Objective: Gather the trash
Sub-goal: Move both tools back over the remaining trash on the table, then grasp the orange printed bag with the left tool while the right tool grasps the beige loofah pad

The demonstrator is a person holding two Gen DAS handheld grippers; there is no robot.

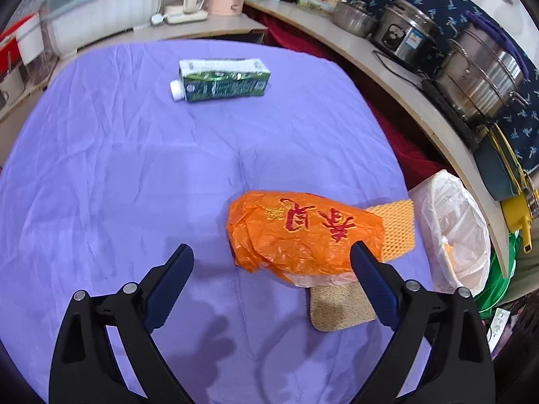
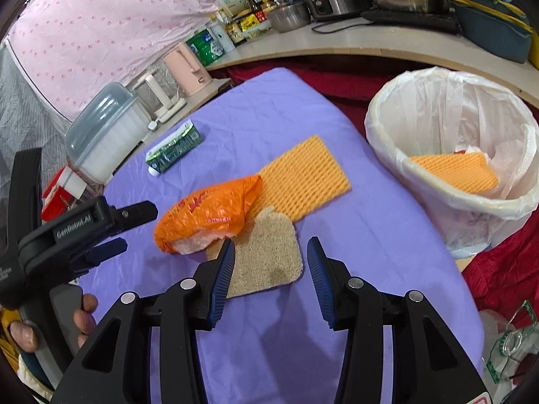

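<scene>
Though unheld, orange bag between left claw tips

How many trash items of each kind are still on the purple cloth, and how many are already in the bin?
Green carton: 1
Orange plastic bag: 1
Orange foam net on the cloth: 1
Tan scrub pad: 1
Orange foam net in the bin: 1
Total: 5

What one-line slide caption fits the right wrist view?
Open right gripper above a tan scouring pad, beside a crumpled orange plastic bag and a white-lined bin.
</scene>
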